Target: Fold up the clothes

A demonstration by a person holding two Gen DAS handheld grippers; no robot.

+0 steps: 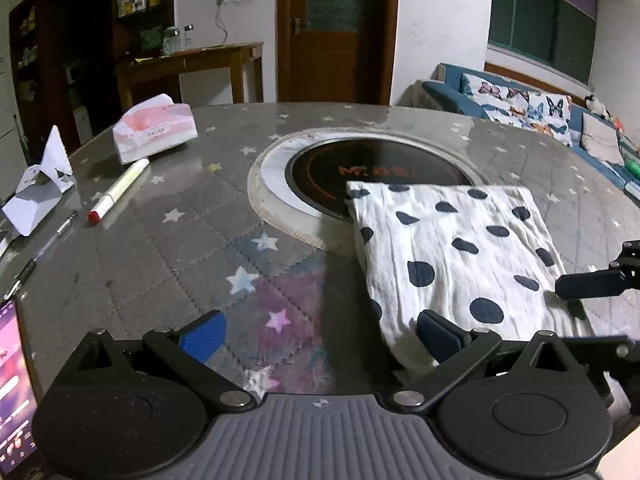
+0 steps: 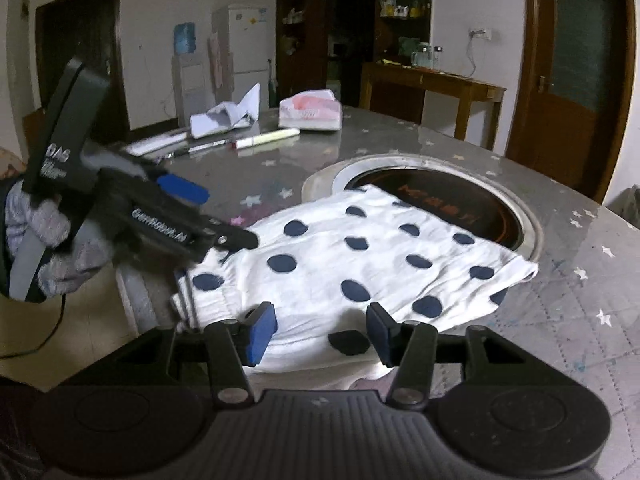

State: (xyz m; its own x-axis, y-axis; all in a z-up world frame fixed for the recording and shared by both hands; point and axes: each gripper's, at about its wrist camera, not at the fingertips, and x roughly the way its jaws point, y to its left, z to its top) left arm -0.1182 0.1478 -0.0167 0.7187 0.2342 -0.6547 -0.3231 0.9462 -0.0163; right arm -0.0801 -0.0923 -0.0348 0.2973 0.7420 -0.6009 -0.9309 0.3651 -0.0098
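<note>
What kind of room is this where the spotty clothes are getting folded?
Probably a home's dining and living room. The round table has a built-in hotpot cooker, a fridge stands by the wall, and a sofa with butterfly cushions sits under the window. The spotty garment lies folded on the table.

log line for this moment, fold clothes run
garment: polka-dot cloth folded on table | left gripper: open, near edge | right gripper: open, over near edge

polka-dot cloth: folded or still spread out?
Folded. The dotted cloth lies as a compact rectangle on the table, with stacked layers showing at its near-left edge. Both grippers are open, neither gripping it.
</note>
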